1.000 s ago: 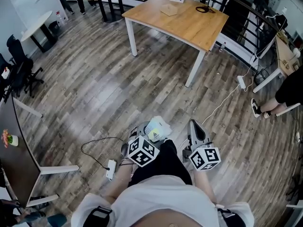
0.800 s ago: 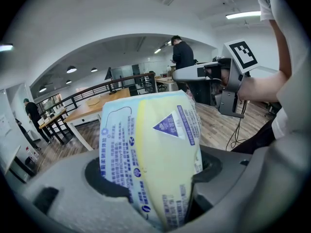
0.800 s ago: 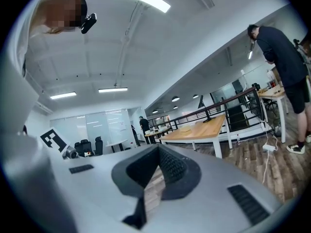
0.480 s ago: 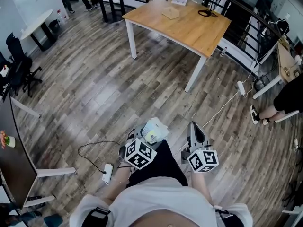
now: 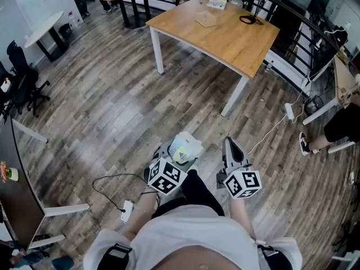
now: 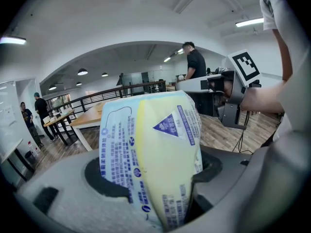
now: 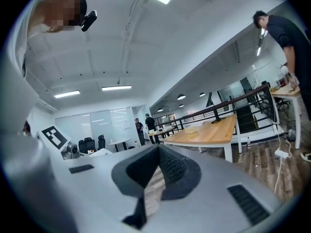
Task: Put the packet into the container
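My left gripper (image 5: pixel 178 152) is shut on a white, yellow and blue packet (image 5: pixel 184 148), held low in front of the person's body above the wooden floor. In the left gripper view the packet (image 6: pixel 150 149) stands upright between the jaws of the left gripper (image 6: pixel 154 171) and fills the middle. To its right my right gripper (image 5: pixel 229 146) is shut, with nothing between its pads; the right gripper view shows the right gripper (image 7: pixel 158 153) with its ridged pads meeting at the tip. No container is clear to see; a flat brownish thing (image 5: pixel 206 19) lies on the far wooden table (image 5: pixel 230 38).
A power strip with a black cable (image 5: pixel 127 211) lies on the floor at the left of the person's feet. A white power strip (image 5: pixel 290 111) lies by the table's right leg. Office chairs (image 5: pixel 22 80) stand left; a seated person (image 5: pixel 342 125) is at the right edge.
The whole view has slid toward the wooden table, which now sits a little lower and nearer. Both grippers hold their pose, and the packet stays in the left one.
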Demonstrator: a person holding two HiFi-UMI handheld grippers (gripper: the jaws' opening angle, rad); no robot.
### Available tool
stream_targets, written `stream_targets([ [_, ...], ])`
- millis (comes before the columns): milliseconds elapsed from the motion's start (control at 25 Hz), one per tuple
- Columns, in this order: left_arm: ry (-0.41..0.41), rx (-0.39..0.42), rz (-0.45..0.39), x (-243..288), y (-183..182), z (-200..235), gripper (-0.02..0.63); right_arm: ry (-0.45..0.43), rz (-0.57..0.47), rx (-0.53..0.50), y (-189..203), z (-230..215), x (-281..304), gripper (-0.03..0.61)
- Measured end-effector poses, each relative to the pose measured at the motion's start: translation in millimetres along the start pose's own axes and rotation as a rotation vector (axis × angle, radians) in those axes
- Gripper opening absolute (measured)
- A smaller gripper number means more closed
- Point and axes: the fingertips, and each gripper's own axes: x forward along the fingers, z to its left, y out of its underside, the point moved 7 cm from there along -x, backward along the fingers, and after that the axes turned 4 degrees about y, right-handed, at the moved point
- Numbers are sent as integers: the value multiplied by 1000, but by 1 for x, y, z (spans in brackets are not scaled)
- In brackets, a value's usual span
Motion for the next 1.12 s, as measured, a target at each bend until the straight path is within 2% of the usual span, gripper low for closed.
stream_targets([
  [160, -7, -36, -75, 13, -18, 25, 350, -24, 22, -20, -8, -7, 38, 11],
  [480, -38, -115, -147, 52, -52, 81, 350, -65, 31, -18, -27, -27, 104, 11],
  [880, -75, -120, -156, 92, -75, 125, 350, -71, 36, -7, -32, -64, 164, 11],
  [1120, -74, -164, -172, 106, -77, 137, 350, -80, 46, 1, -31, -78, 182, 11],
])
